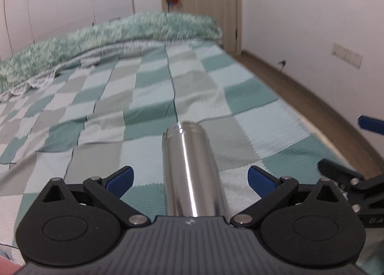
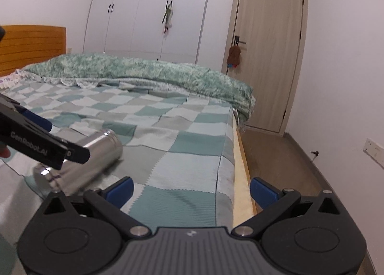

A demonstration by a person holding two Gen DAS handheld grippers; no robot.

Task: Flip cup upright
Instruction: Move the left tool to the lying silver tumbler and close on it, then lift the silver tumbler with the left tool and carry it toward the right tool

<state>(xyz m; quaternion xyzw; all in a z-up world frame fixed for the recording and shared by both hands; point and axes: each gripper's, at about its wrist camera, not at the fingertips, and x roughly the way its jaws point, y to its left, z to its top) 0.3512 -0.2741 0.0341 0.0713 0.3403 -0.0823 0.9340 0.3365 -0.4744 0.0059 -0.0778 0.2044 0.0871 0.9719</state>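
The cup (image 1: pixel 189 171) lies on its side on the bedspread (image 1: pixel 108 97), between the left claw's (image 1: pixel 190 179) spread fingers, quilt (image 1: pixel 115 34) behind

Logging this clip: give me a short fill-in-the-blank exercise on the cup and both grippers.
1. The steel cup lies on its ____ on the checkered bedspread.
2. The left gripper has its jaws ____ around the cup.
3. The right gripper holds ____.

Missing words: side; open; nothing

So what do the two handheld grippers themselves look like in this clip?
Both match: left gripper and right gripper have black linkage arms with silver pivot pins, blue finger pads, round black side housings and a ribbed grey centre. White GenRoboLAI lettering marks the left one's side.
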